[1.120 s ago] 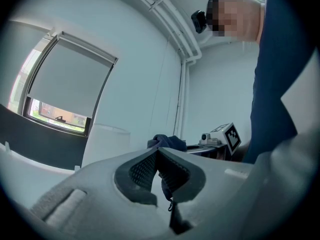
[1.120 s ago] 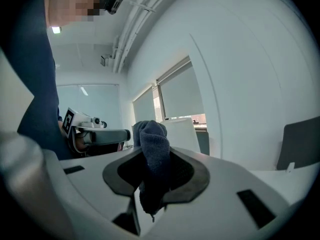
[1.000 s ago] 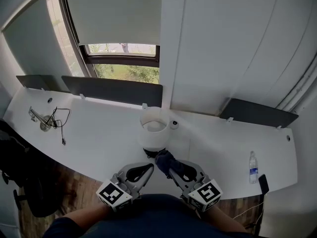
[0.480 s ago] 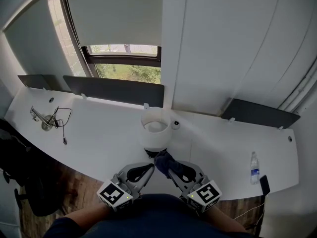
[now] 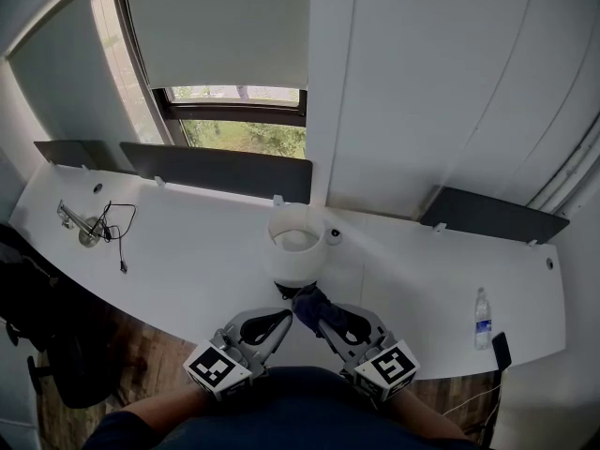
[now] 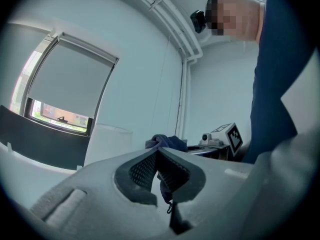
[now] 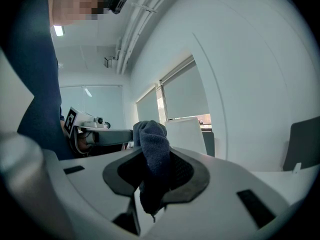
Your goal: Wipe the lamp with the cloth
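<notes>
A lamp with a white cylindrical shade [image 5: 295,251] stands on the white table [image 5: 187,251], just beyond both grippers. My right gripper [image 5: 314,313] is shut on a dark blue cloth [image 5: 312,301], which is bunched right beside the lower edge of the shade. In the right gripper view the cloth [image 7: 152,143] sticks up out of the right gripper [image 7: 155,156], with the shade [image 7: 187,134] behind it. My left gripper [image 5: 281,318] is shut with nothing in it, its tips near the lamp's foot. The left gripper view shows the left gripper [image 6: 159,153] with its jaws pressed together, and the cloth [image 6: 167,141] and shade [image 6: 107,144] beyond.
A water bottle [image 5: 482,315] and a small black item [image 5: 500,348] sit at the table's right end. Cables and a metal clamp [image 5: 94,228] lie at the far left. Dark panels [image 5: 216,169] line the table's back edge below the window. A dark chair [image 5: 37,336] stands at left.
</notes>
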